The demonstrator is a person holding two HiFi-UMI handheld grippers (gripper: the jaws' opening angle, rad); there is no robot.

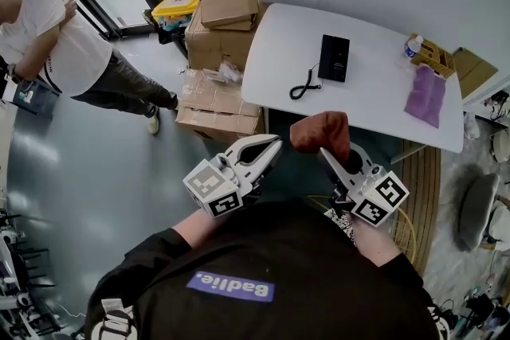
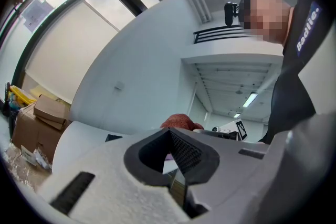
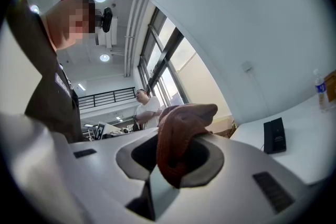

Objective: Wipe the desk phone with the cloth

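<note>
Right gripper [image 3: 173, 165]: my jaws are pinched on the red-brown cloth [image 3: 181, 128]. It's bunched up and bulges out above the tips. The head view shows the same thing, with the cloth [image 1: 321, 133] wadded at the tip of the right gripper [image 1: 328, 158].

Left gripper [image 2: 176, 165]: jaws pressed together tip to tip, gripping nothing. The cloth [image 2: 178, 121] shows just past them. In the head view the left gripper [image 1: 271, 146] is just beside the right one, tips angled toward each other.

I'm holding both in the air in front of my chest, at the near edge of the white table [image 1: 374, 103].

Desk phone [image 1: 333, 58]: black, lying flat on the table, well apart from the cloth and from both grippers. Its coiled cord [image 1: 305, 84] trails off toward the near-left. From the right gripper view the phone [image 3: 274, 135] is ahead and to the right.

Other things on the table, at the right end: a purple cloth [image 1: 426, 95] and a water bottle [image 1: 411, 47].

Left of the table there are stacked cardboard boxes [image 1: 219, 36] on the floor, with a yellow bin [image 1: 179, 5] behind them. A person in a white shirt [image 1: 56, 44] stands further left by the windows.
</note>
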